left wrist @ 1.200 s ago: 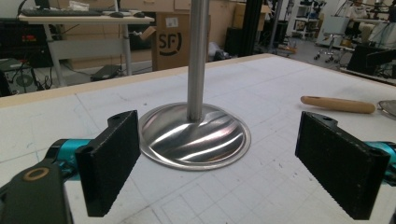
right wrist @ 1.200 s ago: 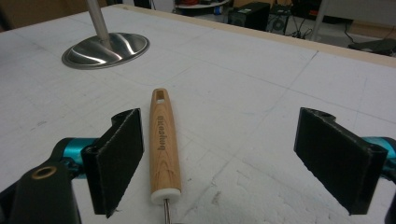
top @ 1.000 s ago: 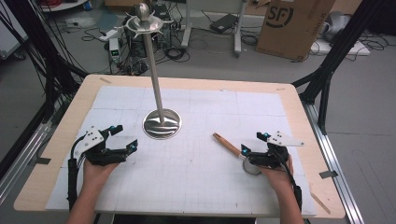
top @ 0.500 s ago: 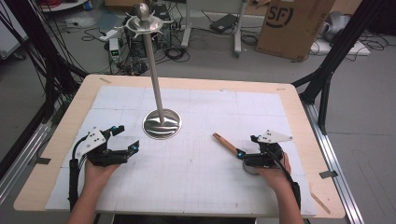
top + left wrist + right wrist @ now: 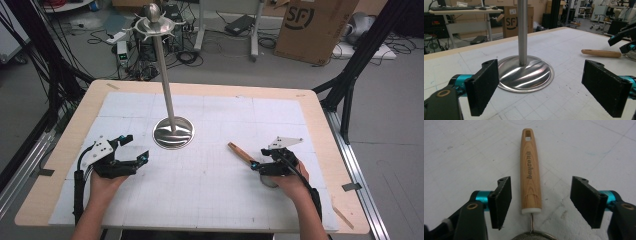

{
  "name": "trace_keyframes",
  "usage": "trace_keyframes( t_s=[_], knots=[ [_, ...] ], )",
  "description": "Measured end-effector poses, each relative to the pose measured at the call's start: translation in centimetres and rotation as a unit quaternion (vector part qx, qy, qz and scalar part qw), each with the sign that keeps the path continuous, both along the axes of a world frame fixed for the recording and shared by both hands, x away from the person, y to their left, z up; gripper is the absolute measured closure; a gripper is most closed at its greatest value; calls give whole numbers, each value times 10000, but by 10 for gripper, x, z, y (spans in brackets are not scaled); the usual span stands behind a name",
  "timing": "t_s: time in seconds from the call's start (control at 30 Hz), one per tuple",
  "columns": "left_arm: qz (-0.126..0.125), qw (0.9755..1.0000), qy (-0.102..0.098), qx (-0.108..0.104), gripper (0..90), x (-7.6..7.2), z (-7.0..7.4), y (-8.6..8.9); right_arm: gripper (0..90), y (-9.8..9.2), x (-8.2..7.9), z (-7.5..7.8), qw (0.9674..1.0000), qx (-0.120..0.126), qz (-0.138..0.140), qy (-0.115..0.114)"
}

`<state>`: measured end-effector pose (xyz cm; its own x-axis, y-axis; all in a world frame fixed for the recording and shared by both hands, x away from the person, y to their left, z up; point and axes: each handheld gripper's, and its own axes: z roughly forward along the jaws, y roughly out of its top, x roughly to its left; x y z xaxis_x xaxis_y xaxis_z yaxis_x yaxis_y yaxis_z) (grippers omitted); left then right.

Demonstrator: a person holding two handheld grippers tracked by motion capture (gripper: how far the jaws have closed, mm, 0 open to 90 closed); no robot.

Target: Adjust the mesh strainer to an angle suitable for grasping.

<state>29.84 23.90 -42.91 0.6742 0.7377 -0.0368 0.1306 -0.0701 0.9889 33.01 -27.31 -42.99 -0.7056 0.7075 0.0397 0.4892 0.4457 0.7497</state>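
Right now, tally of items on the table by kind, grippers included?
Handheld grippers: 2, left gripper and right gripper
Metal stand on a round base: 1
Wooden-handled strainer: 1
Total: 4

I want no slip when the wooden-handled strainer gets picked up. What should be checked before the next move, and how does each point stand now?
1. Wooden handle lies between the right hand-held gripper jaws: ok.
2. Pads pressing the handle: not ok; the jaws have just been closing, but gaps remain on both sides.
3. Handle centred: not ok, nearer one jaw.
4. Strainer's mesh bowl free of snags: cannot tell, mostly out of frame.
5. Left hand-held gripper open and apart from the metal stand: ok.
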Motion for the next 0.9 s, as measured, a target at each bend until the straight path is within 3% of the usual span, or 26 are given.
trace_keyframes(
  t_s=[0.37,0.5,0.63,0.8,0.9],
  knots=[
    [30,9999,90,-37,148,0,0,-1,520,5,4,-1,9978,-374,115,541],
    [21,9999,135,3,148,1,-1,-2,557,9,5,-3,9965,-566,175,589],
    [30,9999,132,-10,148,1,-1,-3,659,12,6,-1,9956,-674,265,601],
    [24,9999,135,-5,149,1,-1,-2,668,16,6,0,9945,-809,299,586],
    [18,9999,149,-19,149,1,-1,-2,670,19,4,2,9931,-875,461,625]
  ],
)
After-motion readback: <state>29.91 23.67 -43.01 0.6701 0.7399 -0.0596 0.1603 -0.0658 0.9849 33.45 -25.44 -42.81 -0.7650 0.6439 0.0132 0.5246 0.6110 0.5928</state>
